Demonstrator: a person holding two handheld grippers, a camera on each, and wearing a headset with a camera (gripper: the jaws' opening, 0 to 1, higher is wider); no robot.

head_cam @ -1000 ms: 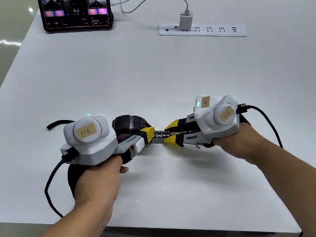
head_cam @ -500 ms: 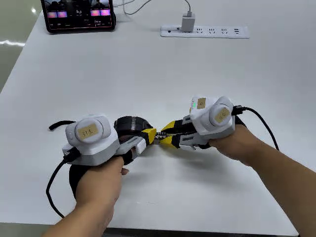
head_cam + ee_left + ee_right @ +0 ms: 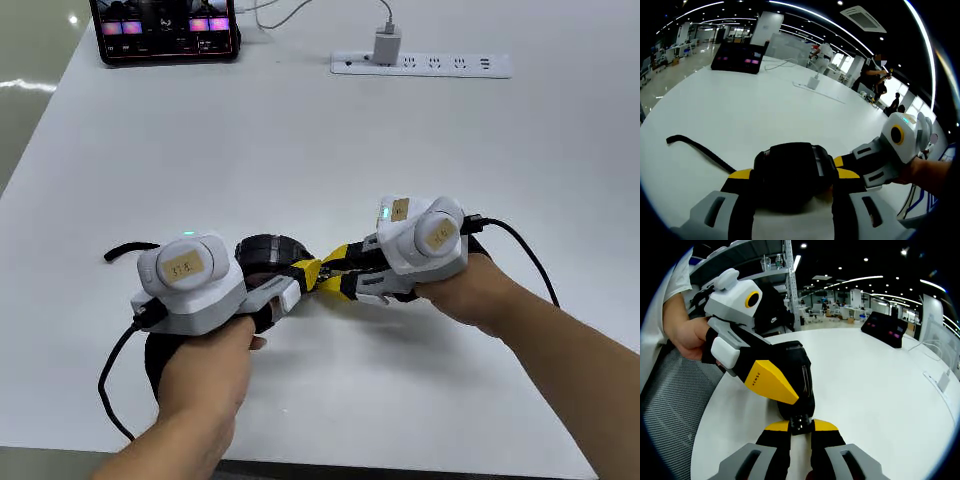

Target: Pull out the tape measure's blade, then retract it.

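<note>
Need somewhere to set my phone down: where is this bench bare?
Bare: the wide table stretch between the power strip, the tablet and the tape measure. Crowded: the near edge, where left tongs and right tongs both grip it.

For the head view, looking forward and down from behind both hands, across the white table (image 3: 300, 130) as far as the tablet (image 3: 165, 28) and power strip (image 3: 420, 65) at its far edge. For the left gripper view, low over the table and hard up behind the tape measure (image 3: 792, 170), facing that same far edge, with the right hand-held gripper (image 3: 338, 280) entering from the right. For the right gripper view, equally close, facing back at the left hand-held gripper (image 3: 300, 272) and a mesh chair (image 3: 665, 390), tablet off right.
</note>
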